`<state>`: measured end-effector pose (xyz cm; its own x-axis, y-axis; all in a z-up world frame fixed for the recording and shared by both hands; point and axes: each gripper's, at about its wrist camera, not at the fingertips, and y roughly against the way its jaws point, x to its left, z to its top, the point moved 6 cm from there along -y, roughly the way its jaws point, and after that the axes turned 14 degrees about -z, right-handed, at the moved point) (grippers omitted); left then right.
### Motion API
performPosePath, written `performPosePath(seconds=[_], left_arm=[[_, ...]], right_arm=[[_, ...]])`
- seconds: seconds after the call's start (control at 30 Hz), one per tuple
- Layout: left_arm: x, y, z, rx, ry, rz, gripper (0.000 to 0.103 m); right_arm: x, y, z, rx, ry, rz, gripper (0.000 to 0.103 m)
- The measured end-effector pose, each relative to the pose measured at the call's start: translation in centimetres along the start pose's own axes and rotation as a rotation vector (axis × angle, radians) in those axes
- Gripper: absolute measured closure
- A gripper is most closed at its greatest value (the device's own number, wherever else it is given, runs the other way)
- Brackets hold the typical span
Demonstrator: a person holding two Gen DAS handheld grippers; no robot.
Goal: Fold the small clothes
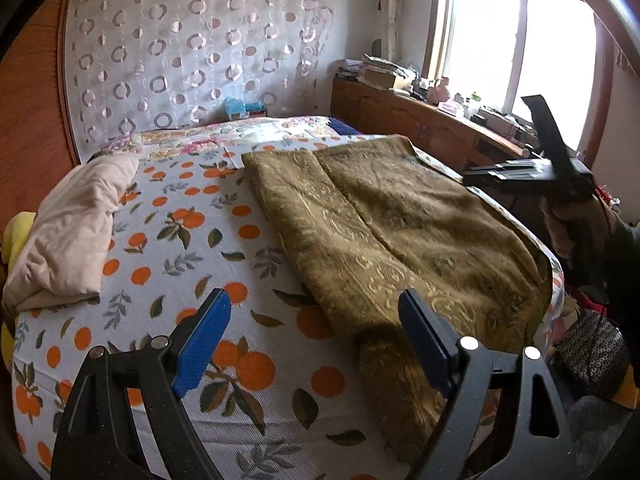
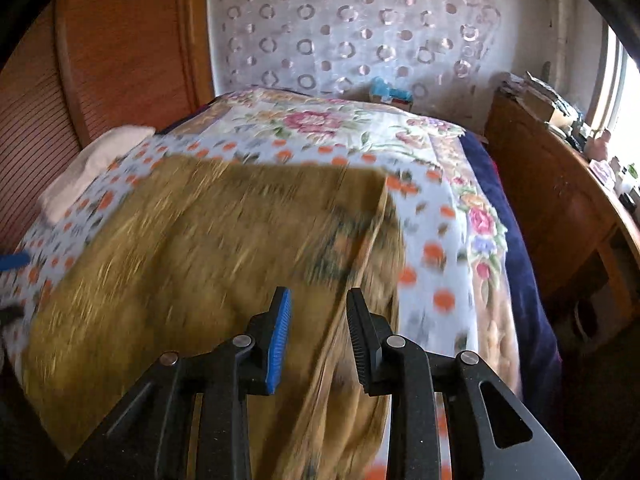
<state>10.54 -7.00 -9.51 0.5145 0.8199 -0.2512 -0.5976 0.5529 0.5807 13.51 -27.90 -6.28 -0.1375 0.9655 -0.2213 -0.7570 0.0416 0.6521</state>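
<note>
An olive-gold patterned cloth (image 1: 400, 224) lies partly folded on the bed, one long fold running down its middle and its near end hanging over the bed's edge. My left gripper (image 1: 314, 300) is open and empty, above the bed's near edge just left of the cloth. The right gripper shows in the left wrist view (image 1: 532, 172) at the far right, above the cloth's right side. In the right wrist view the same cloth (image 2: 192, 264) is blurred by motion. My right gripper (image 2: 318, 300) is open with nothing between its fingers, above the cloth's right edge.
The bed has an orange-fruit sheet (image 1: 192, 240) and a floral quilt (image 2: 320, 124) at the far end. A beige folded garment (image 1: 76, 232) lies at the left side. A wooden cabinet (image 1: 420, 120) with clutter stands under the window, right of the bed.
</note>
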Motion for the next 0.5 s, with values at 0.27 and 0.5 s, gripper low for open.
performPosePath(seconds=[0.27, 0.5], left_arm=[[-0.9, 0.1, -1.9, 0.045, 0.005, -0.016, 0.017], [-1.5, 0.0, -2.5, 0.063, 0.003, -0.02, 0.017]], right_arm=[[0.0, 6.5, -5.8, -0.012, -0.013, 0.018, 0.073], [0.3, 8.8, -7.5, 0.003, -0.032, 0.027, 0.074]])
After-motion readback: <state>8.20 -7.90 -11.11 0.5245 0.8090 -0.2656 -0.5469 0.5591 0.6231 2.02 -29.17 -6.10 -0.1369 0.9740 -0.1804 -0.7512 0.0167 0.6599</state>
